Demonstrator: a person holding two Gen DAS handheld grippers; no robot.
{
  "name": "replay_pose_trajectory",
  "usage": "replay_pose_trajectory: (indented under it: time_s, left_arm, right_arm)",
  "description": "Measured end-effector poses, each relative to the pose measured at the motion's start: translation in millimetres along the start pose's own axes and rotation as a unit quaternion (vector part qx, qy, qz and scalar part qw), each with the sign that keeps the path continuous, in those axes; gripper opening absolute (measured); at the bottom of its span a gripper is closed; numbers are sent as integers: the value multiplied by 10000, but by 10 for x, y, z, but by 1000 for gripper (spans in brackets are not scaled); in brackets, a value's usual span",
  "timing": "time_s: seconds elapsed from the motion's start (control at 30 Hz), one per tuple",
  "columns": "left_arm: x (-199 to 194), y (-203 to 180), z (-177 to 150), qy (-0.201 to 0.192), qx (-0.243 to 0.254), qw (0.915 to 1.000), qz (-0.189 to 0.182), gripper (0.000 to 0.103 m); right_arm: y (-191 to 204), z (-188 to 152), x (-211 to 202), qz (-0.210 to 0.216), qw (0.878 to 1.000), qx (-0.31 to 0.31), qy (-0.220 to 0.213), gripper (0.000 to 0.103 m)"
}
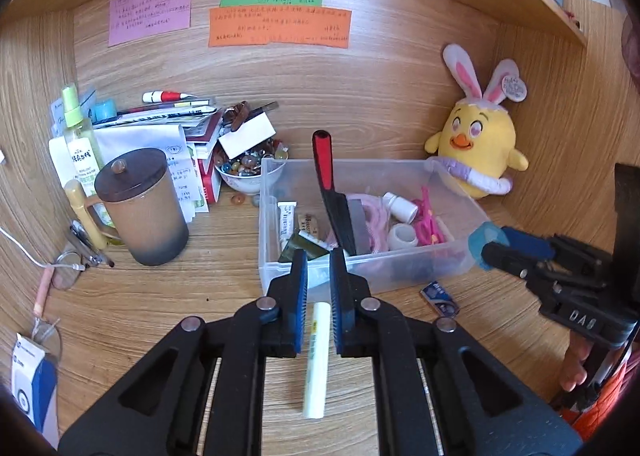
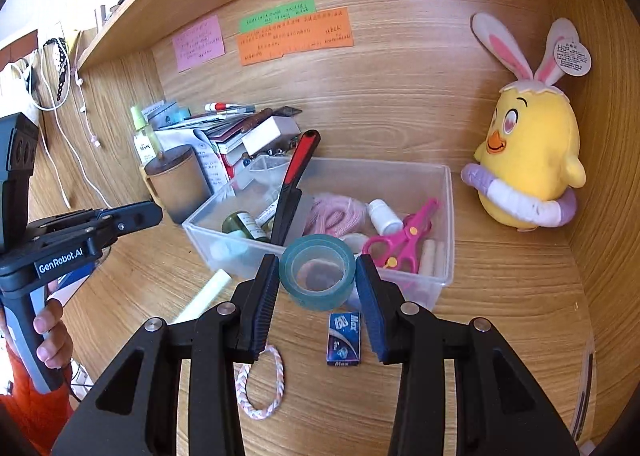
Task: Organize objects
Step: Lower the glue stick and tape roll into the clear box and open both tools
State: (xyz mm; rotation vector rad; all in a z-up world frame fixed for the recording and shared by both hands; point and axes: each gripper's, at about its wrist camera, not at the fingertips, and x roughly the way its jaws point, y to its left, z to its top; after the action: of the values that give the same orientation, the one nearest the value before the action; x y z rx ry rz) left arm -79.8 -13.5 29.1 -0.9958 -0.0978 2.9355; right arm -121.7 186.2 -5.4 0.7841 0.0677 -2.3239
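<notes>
A clear plastic bin on the wooden desk holds a red-and-black knife, pink scissors, a small white bottle and other small items. My right gripper is shut on a roll of teal tape and holds it above the bin's near edge; the gripper also shows in the left wrist view. My left gripper is open, above a white tube that lies on the desk in front of the bin.
A small blue box and a braided bracelet lie on the desk before the bin. A brown lidded mug, a bowl of beads, papers and a spray bottle crowd the left. A yellow plush chick sits at the right.
</notes>
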Motion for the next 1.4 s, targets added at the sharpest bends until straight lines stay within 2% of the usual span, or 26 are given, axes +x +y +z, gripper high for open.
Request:
replay_pose_trajectory:
  time_s: [0.07,0.13,0.23,0.37,0.43,0.47,0.5,0.63,0.8,1.0,1.1,1.2,1.4]
  left_arm:
    - [60,45,-65,111,65,9999,103,19]
    - [195,109,-185,427,21,9991,76,31]
    - [465,153,-404,1069,-27,9942,-112,32]
    - [679,92,-629,1509,31,9883,-207,33]
    - [702,33,-667,1495,142,9886,-105,29]
    - [707,7,-675,1464,205,9890,-28,25]
    - [724,-29,-691,1463,309,9888,4,15]
    - [704,-95,-719,1449,462,9884,36,15]
    - [503,-89,-678,1213,450,9916,-12,15]
    - [178,-21,-381,719,280,9969,-160,15]
    - [105,35,-176,455,208,9987,-113,15]
    - [143,99,7,355,104,9992,-136,15]
    - [465,161,223,535,-26,9984,-181,15]
  right_arm:
    - [-8,18,32,-31,10000,-23,13,36]
    - [-53,39,60,-28,10000,-7,32,36]
    - [-111,71,114,-53,10000,62,41,36]
    - [-174,126,198,-149,9998,122,55,36]
    - [-189,156,237,-192,9997,109,87,36]
    - [-194,175,255,-213,9997,104,109,36]
    - [-194,193,268,-210,9997,74,124,36]
    - [-195,288,317,-242,9996,-35,156,36]
    - [-223,398,397,-253,9995,-15,164,36]
    - [-239,474,601,-325,9990,9,316,36]
    - [-258,454,766,-297,9982,64,517,36]
    - [-281,408,914,-280,9969,132,718,36]
    - [-282,354,1017,-204,9957,161,892,36]
